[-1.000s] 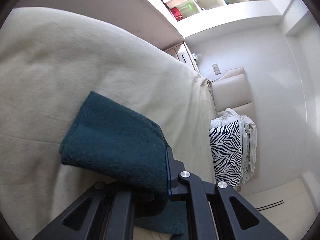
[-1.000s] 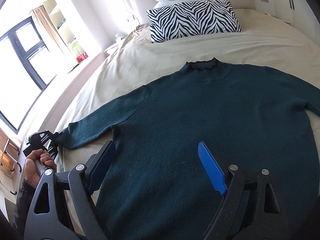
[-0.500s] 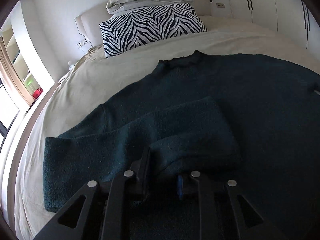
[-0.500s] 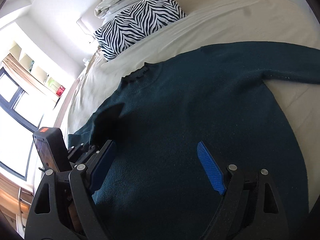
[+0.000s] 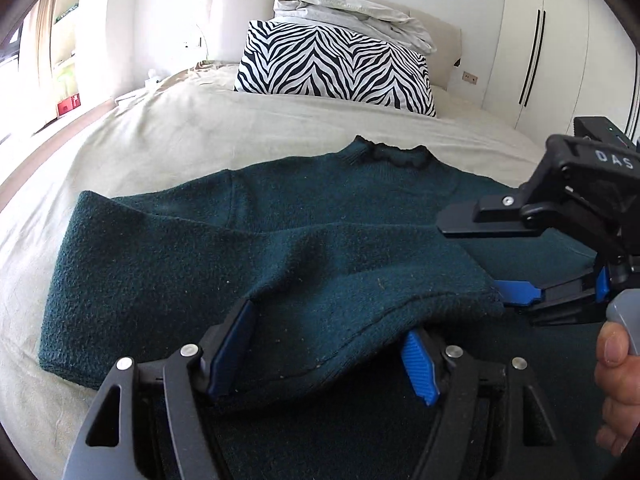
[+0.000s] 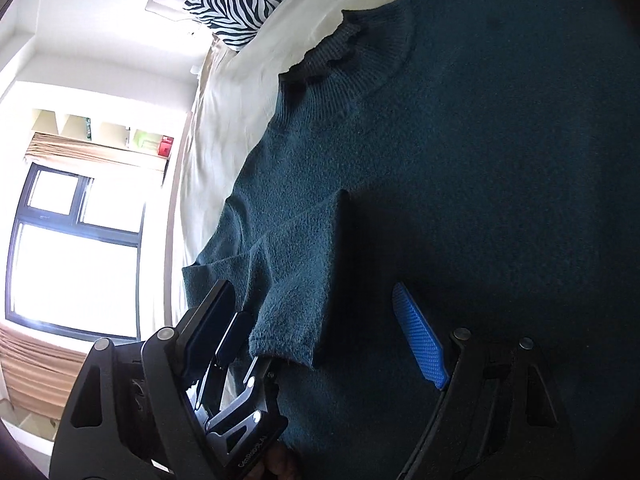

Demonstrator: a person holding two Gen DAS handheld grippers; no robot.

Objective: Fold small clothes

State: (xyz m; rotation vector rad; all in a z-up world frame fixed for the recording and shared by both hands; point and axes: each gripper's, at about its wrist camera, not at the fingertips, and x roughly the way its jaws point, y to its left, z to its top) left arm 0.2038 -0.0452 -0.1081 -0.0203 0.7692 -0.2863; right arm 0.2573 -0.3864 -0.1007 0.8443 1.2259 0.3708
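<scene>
A dark green sweater (image 5: pixel 360 216) lies flat, front up, on a cream bed (image 5: pixel 168 136), its collar (image 5: pixel 394 154) toward a zebra pillow (image 5: pixel 332 68). One sleeve (image 5: pixel 224 264) is folded in across the chest, its cuff (image 5: pixel 400 312) draped between the fingers of the left gripper (image 5: pixel 328 344), whose jaws stand wide with the knit lying loose between them, not pinched. The right gripper (image 6: pixel 316 320) hovers low over the body of the garment, jaws wide apart and holding nothing; in the left view it shows side-on just beside the cuff.

The knit looks thick, soft and limp: likely to sag and drag on the bedcover rather than slide, and to hold a fold by its own weight. Best grip points appear to be doubled edges, such as the cuff, the sleeve's fold line or the hem, where the pads can bite a firm layer.

The far sleeve and the hem lie outside both views. Heavy shadow in the right view blurs the lower chest, so creases there cannot be judged. Only a thumb (image 5: pixel 614 344) of the person's right hand shows.
</scene>
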